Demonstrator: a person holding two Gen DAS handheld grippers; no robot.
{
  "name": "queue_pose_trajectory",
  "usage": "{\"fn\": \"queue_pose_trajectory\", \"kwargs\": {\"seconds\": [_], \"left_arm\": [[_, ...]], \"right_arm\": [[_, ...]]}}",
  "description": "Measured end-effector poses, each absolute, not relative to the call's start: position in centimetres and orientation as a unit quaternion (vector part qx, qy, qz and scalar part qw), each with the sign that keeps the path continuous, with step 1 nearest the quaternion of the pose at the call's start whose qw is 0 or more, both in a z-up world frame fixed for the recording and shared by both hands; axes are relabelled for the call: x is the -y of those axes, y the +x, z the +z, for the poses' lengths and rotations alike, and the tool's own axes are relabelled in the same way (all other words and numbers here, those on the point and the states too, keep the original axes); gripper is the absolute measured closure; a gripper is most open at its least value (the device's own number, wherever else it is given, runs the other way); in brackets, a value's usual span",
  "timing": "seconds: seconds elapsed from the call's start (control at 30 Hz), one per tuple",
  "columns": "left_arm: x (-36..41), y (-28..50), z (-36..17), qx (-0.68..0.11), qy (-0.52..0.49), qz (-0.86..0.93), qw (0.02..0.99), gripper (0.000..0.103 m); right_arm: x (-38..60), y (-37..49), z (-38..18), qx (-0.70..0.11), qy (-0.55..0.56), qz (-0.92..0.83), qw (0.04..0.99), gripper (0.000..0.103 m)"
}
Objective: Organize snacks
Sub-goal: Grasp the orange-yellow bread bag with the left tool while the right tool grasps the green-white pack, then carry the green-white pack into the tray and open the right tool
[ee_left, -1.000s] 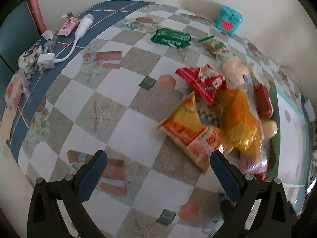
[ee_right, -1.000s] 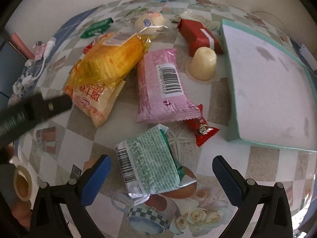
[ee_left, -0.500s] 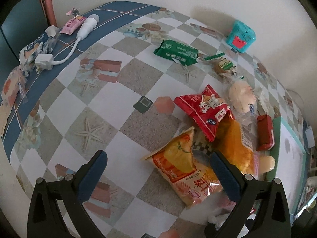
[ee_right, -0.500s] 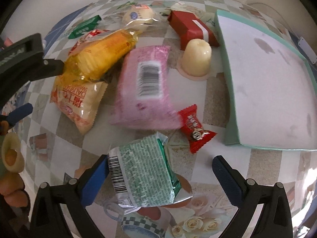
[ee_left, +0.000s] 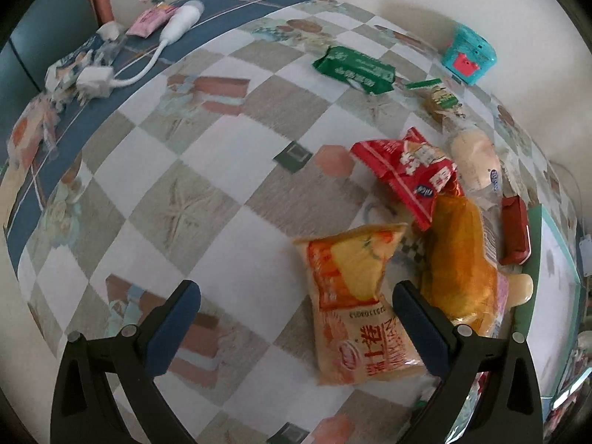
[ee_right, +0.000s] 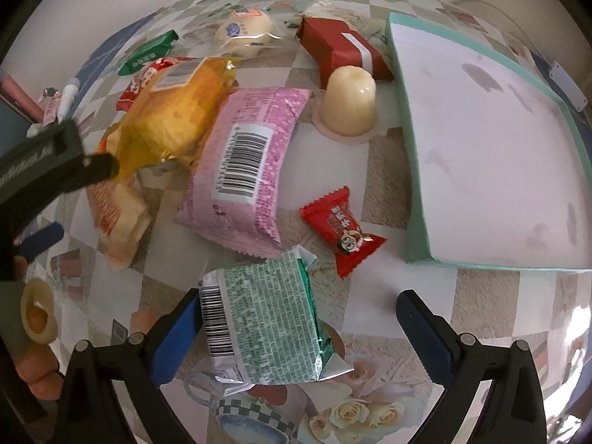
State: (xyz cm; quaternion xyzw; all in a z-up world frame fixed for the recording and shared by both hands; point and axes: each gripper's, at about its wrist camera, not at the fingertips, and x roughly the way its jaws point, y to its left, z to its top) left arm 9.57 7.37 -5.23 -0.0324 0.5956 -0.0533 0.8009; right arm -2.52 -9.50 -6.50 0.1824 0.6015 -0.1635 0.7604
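Snacks lie scattered on a checked tablecloth. My left gripper [ee_left: 296,318] is open, just above the cloth; an orange-yellow snack bag [ee_left: 355,307] lies partly between its fingers, nearer the right one. A clear orange bag [ee_left: 458,262] and a red packet [ee_left: 410,174] lie beyond. My right gripper [ee_right: 296,325] is open over a green-white packet [ee_right: 262,325], which sits against the left finger [ee_right: 177,333]. Ahead of it are a pink packet [ee_right: 248,162], a red candy [ee_right: 342,227], a jelly cup [ee_right: 349,98] and a teal tray [ee_right: 414,170].
A green packet [ee_left: 355,70], a teal toy box [ee_left: 468,59] and a white charger with cable [ee_left: 111,77] lie at the far side. A red box [ee_right: 342,51] and a wrapped bun [ee_right: 244,31] sit near the tray. The left gripper's body [ee_right: 48,162] crosses the right view.
My left gripper has moved right and forward, so the orange-yellow bag now lies between its fingers. The right gripper has come closer to the green-white packet.
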Motion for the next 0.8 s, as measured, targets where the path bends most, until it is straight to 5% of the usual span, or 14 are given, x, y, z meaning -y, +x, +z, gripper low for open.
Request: {"fn": "queue_pose_trajectory", "kwargs": {"seconds": [0.23,0.57,0.8], "left_arm": [[-7.6,8.3,-5.5,-0.604,-0.021,-0.059,0.794,0.002],[-7.0,7.5,-5.7,-0.619,-0.027,-0.077,0.781,0.036],[-6.3,6.4,-5.3,-0.623,-0.013,-0.073,0.779,0.060]], "right_arm": [[10.0,-3.7,-5.6,-0.591,0.185,-0.169,0.767,0.020],[10.4,-4.6,-4.4,-0.582,0.200,-0.167,0.770,0.045],[10.6,-5.4,-4.5,-0.580,0.216,-0.163,0.768,0.049]]}}
